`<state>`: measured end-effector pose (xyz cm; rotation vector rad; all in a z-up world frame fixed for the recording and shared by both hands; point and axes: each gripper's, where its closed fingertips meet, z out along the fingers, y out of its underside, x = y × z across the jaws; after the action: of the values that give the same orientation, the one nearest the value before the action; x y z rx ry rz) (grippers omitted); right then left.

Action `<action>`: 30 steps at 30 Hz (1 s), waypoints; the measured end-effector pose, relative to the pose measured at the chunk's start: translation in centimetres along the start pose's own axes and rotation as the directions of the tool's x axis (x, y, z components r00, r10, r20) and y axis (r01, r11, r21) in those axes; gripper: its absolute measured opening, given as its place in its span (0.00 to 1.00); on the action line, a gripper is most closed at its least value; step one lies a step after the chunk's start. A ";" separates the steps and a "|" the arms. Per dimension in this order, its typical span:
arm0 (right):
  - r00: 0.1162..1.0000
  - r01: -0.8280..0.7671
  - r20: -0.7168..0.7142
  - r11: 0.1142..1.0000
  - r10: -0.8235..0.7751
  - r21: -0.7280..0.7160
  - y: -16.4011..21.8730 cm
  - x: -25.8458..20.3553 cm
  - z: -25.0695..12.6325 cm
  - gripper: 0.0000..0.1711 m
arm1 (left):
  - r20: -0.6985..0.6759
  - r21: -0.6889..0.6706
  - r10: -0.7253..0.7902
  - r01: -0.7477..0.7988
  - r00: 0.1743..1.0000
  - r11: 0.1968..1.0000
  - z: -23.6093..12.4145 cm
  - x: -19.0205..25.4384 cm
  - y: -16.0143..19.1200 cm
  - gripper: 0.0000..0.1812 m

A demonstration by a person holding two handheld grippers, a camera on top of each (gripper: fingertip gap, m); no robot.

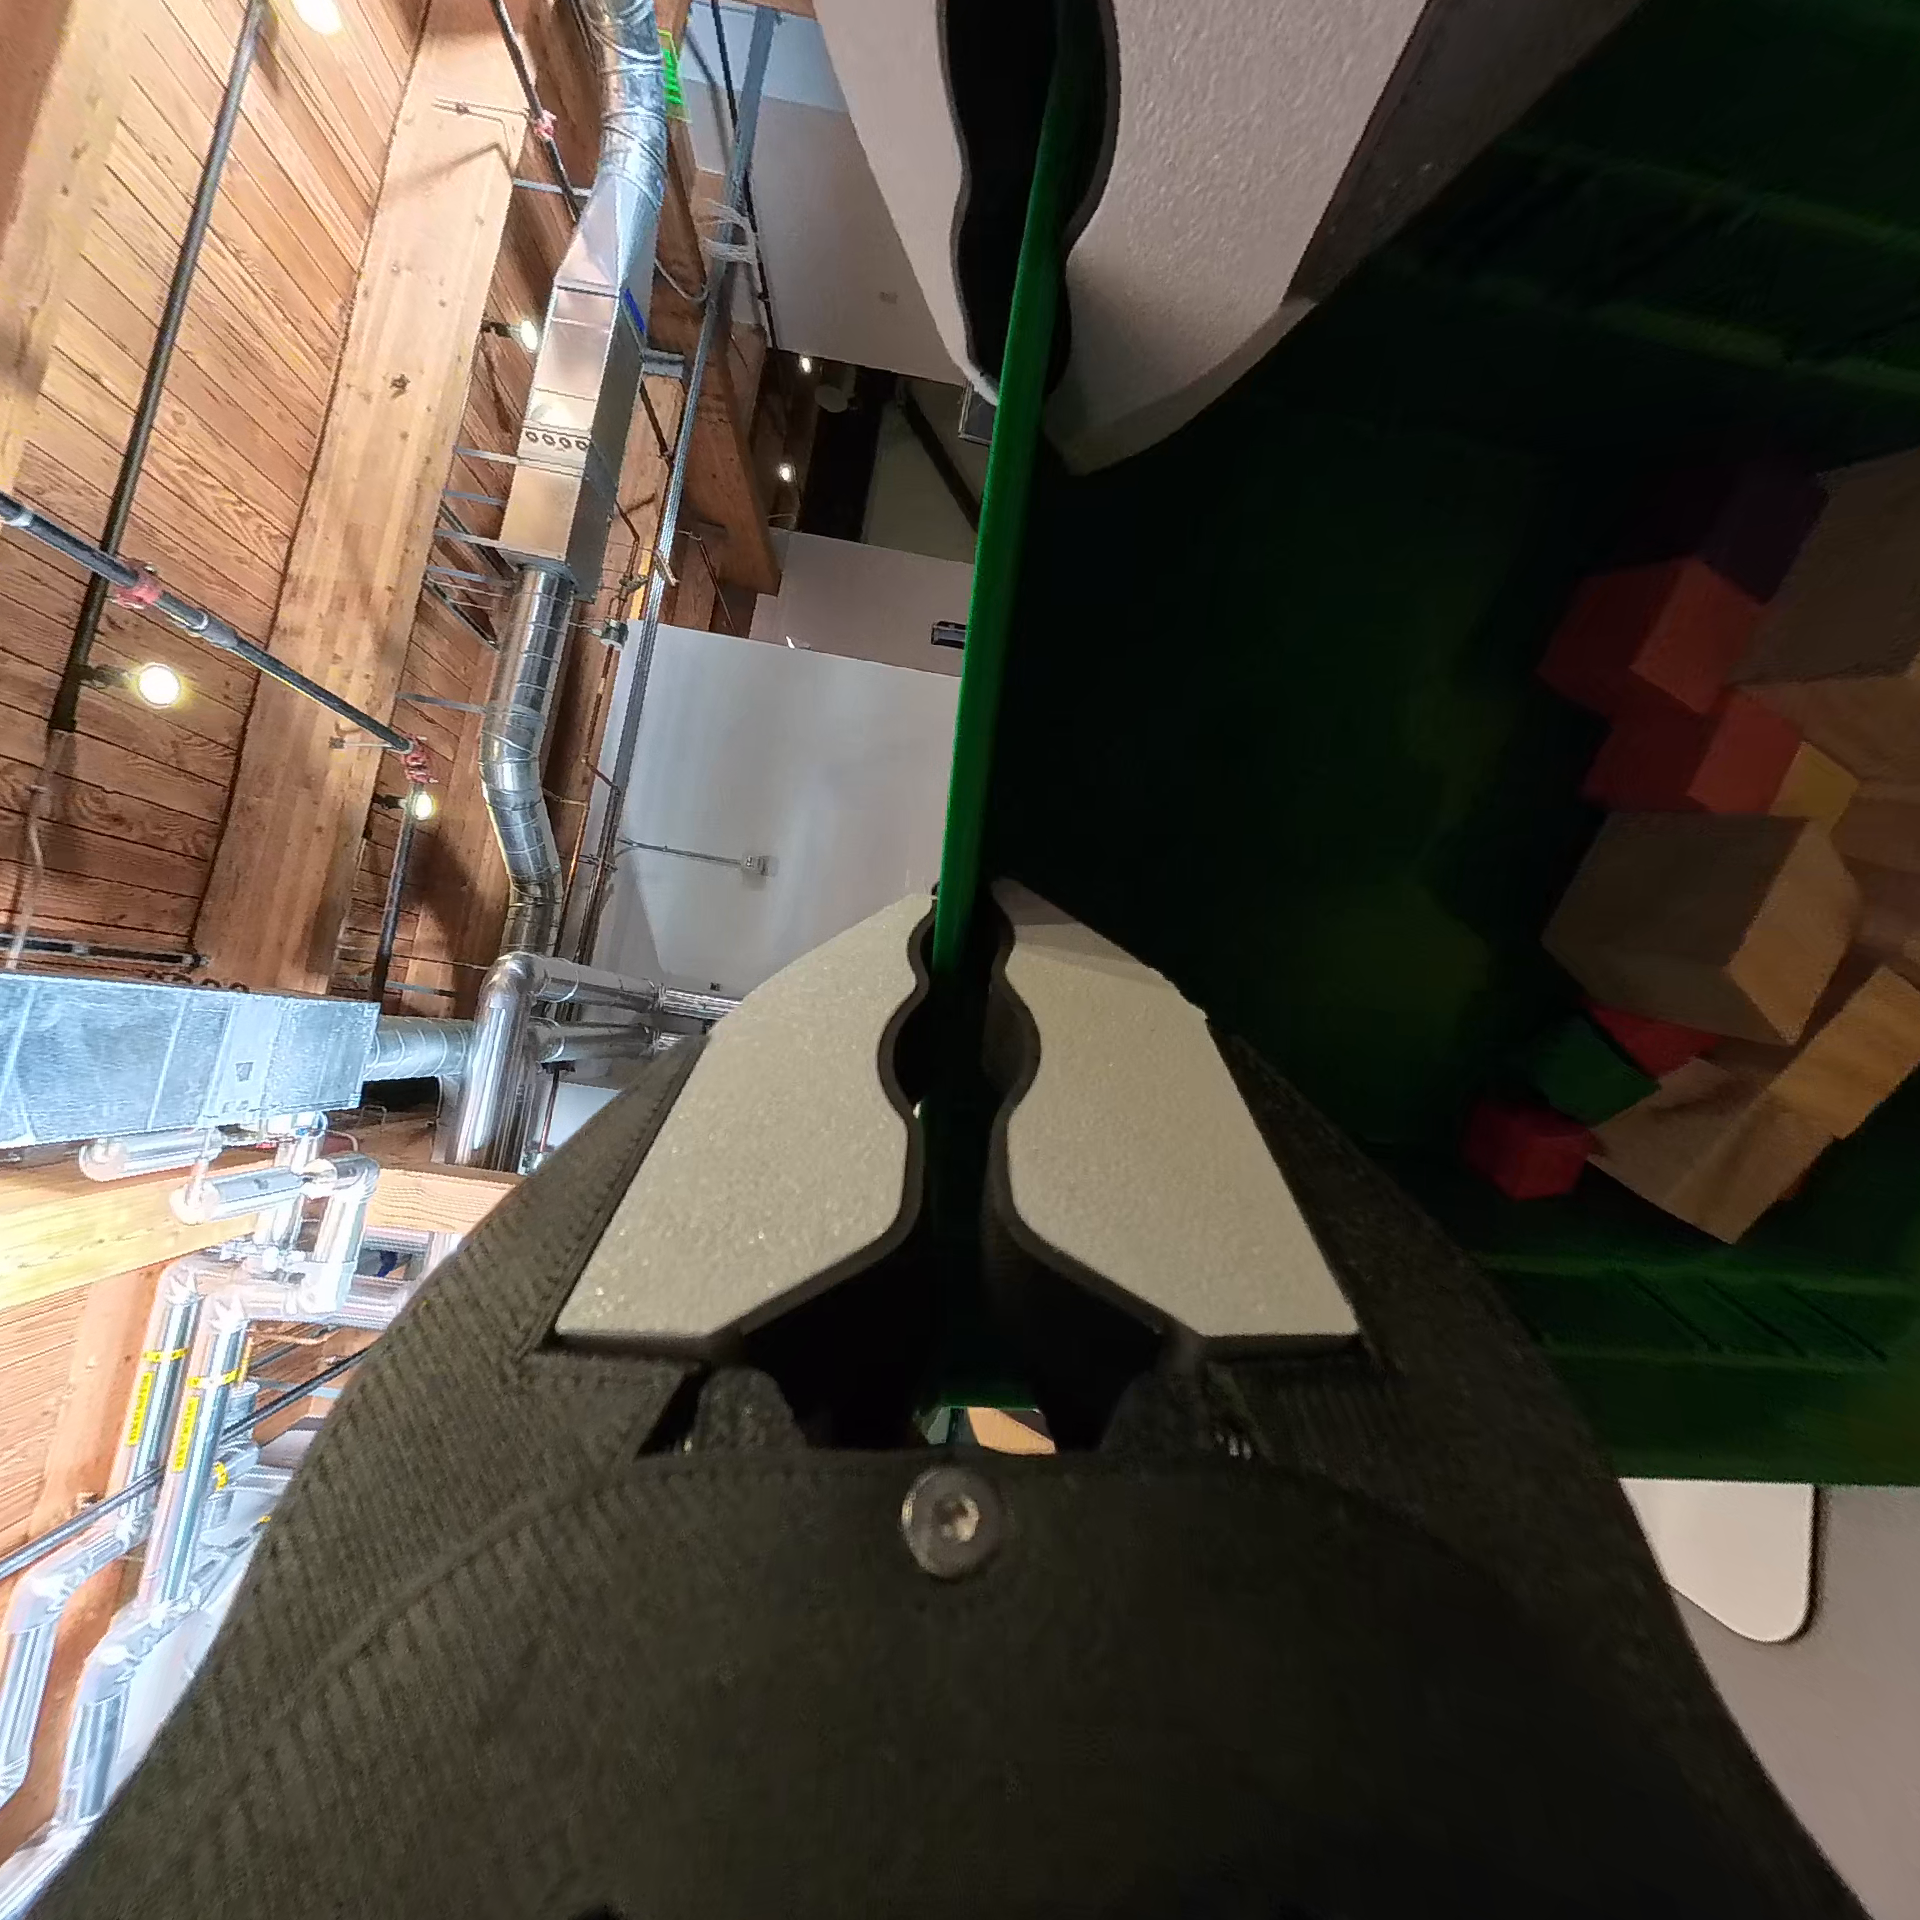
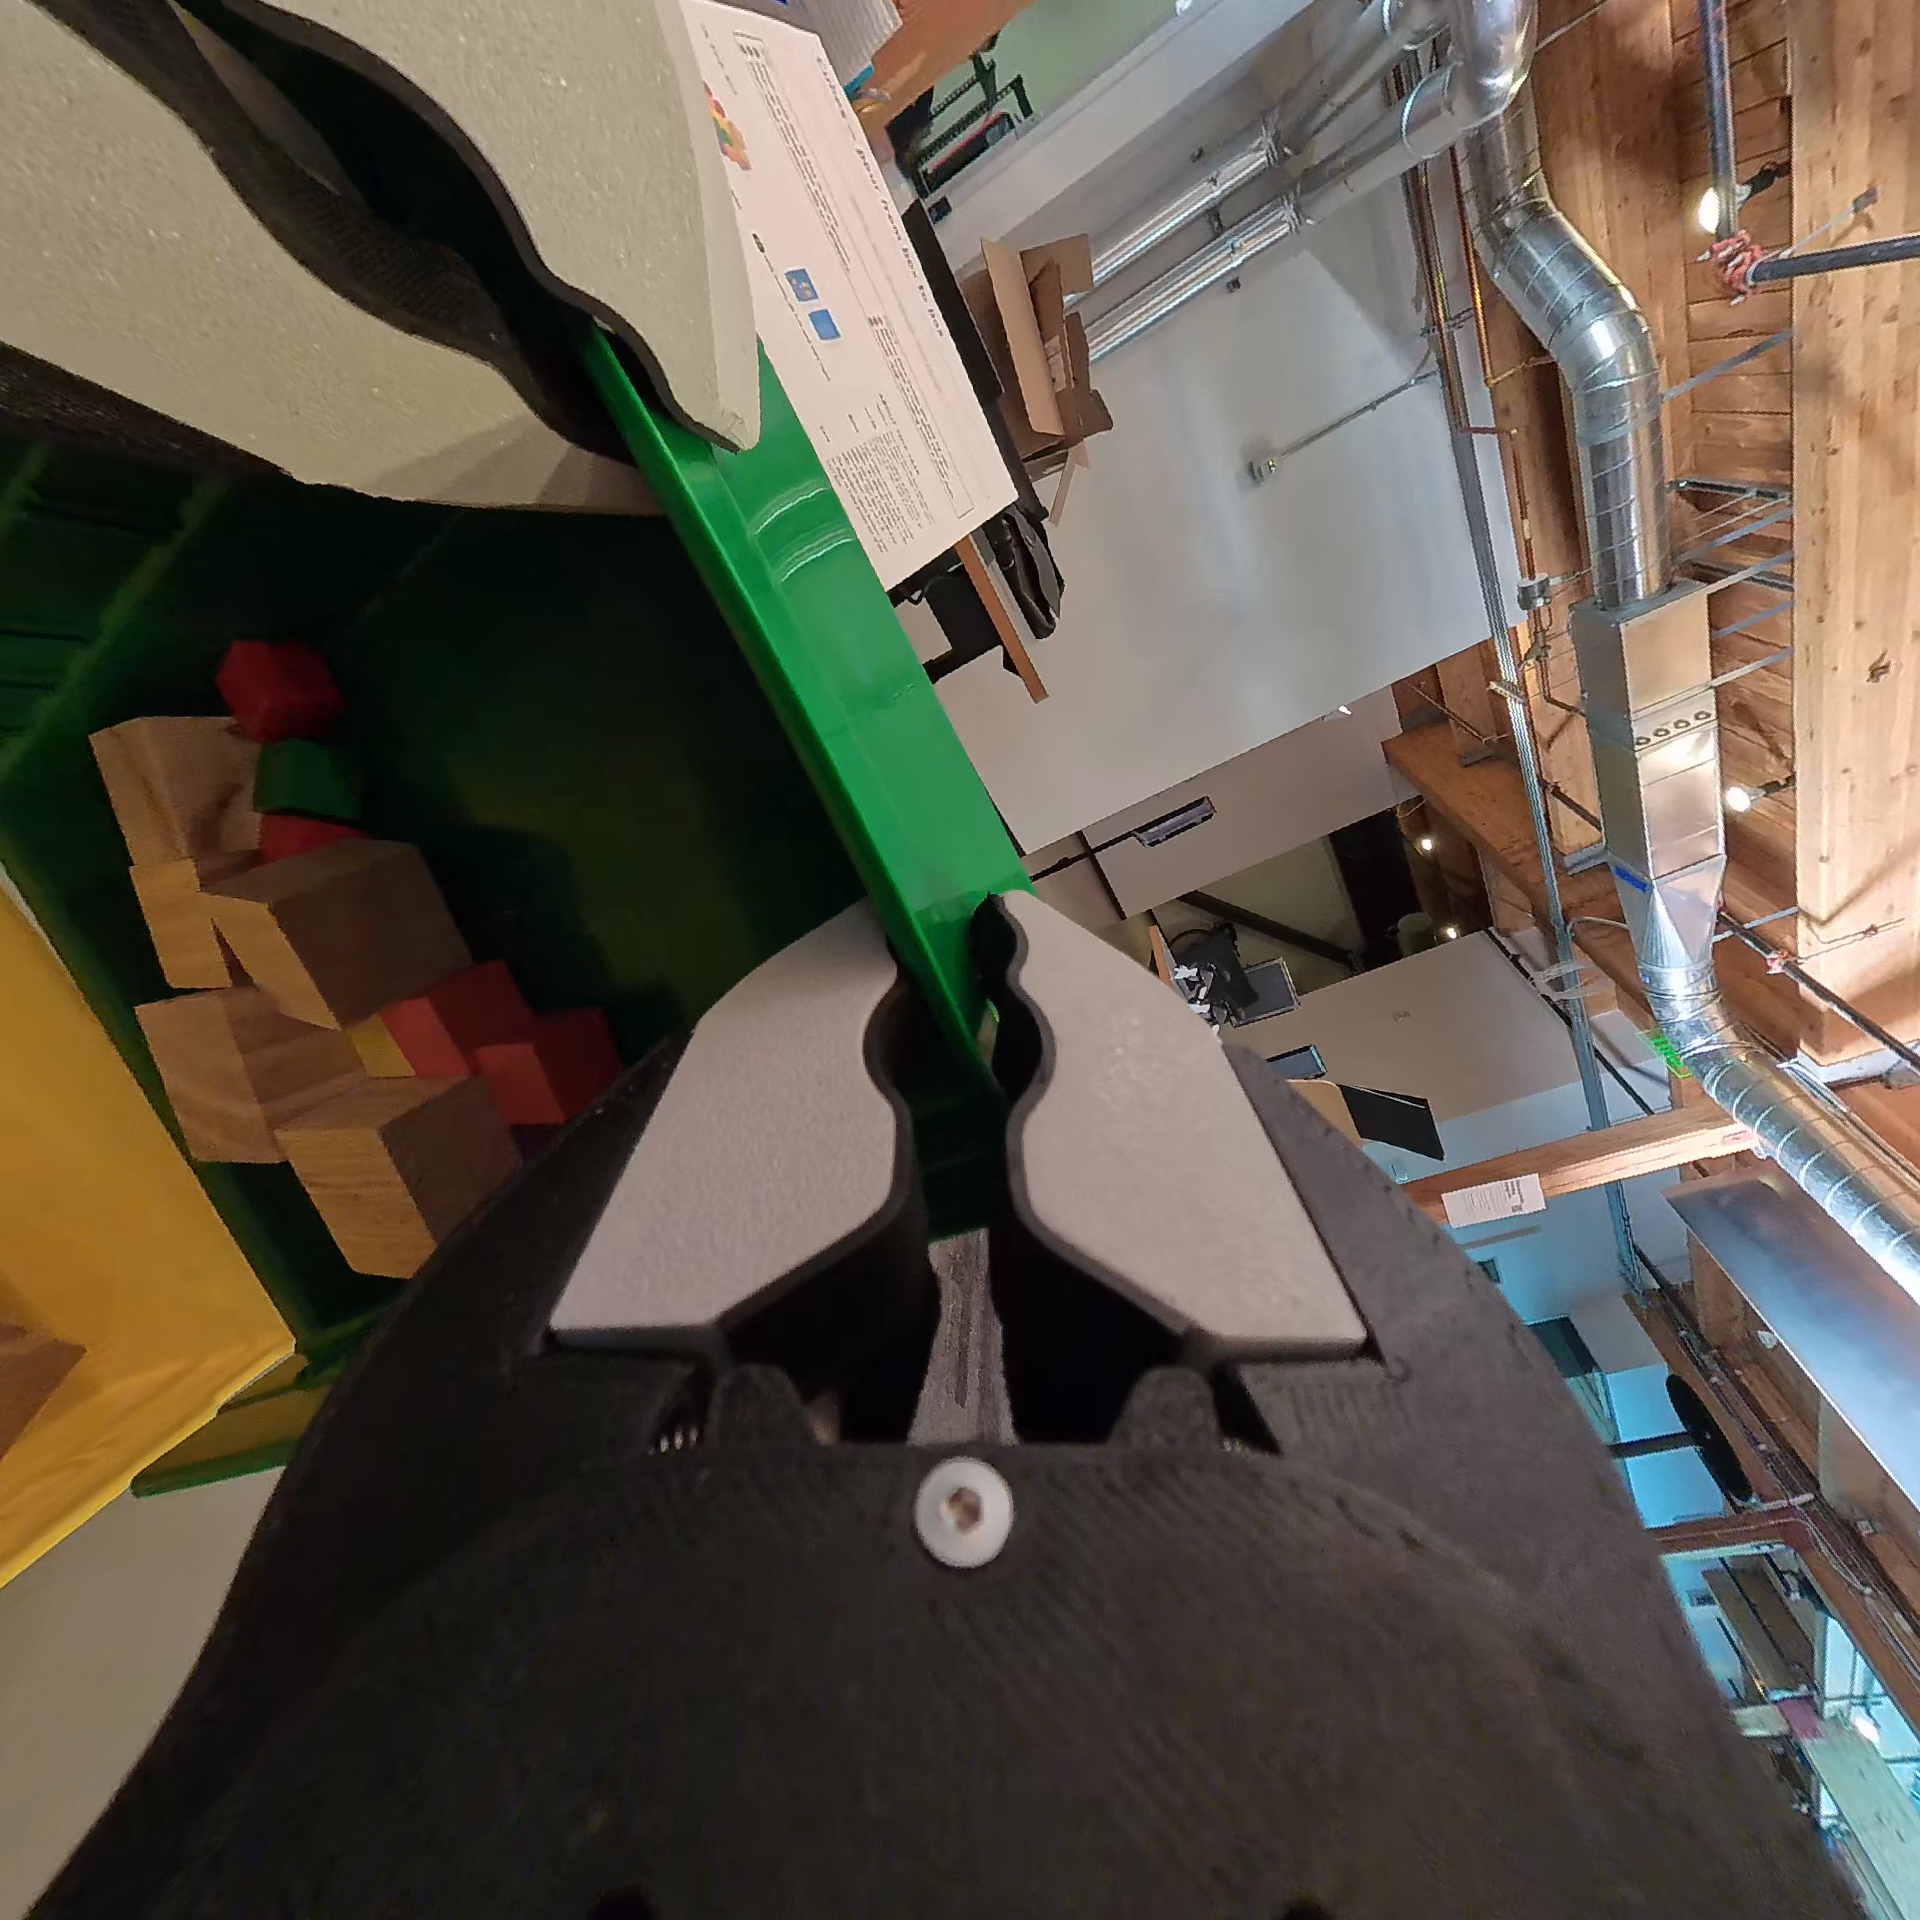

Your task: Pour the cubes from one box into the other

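Observation:
The green box point(image 1: 1013, 520) is tipped on its side, held by one wall. My left gripper point(image 1: 961, 935) is shut on that wall's edge. My right gripper point(image 2: 961, 956) is shut on the same green wall point(image 2: 831, 644); each gripper shows farther along the rim in the other's view. Wooden and coloured cubes point(image 1: 1714, 914) lie piled against the box's lower side; they also show in the right wrist view point(image 2: 332, 956). A yellow box point(image 2: 94, 1247) lies just past the green box's open mouth, with a wooden cube point(image 2: 31, 1371) at its edge.
Both cameras look up at a wooden ceiling with metal ducts point(image 1: 540, 727) and pipes point(image 2: 1590, 343). A white printed sheet point(image 2: 862, 343) stands behind the green box. A white surface point(image 1: 1725, 1558) shows below the box.

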<state>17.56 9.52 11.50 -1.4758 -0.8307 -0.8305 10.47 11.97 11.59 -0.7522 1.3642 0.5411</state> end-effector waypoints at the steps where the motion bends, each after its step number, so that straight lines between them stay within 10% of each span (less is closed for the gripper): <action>1: 1.000 0.002 -0.001 1.000 -0.002 0.001 0.0 0.0 -0.1 0.03 | 0.002 0.001 0.000 0.000 1.000 1.000 -0.1 0.0 0.0 0.02; 30: 1.000 0.017 -0.001 1.000 -0.017 0.014 -0.3 -0.3 -0.3 0.03 | 0.017 0.011 0.009 -0.009 1.000 1.000 -0.4 0.0 0.1 0.02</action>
<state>17.17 9.19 11.42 -1.4571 -0.8482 -0.8365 10.14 11.67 11.52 -0.7315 1.3546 0.5459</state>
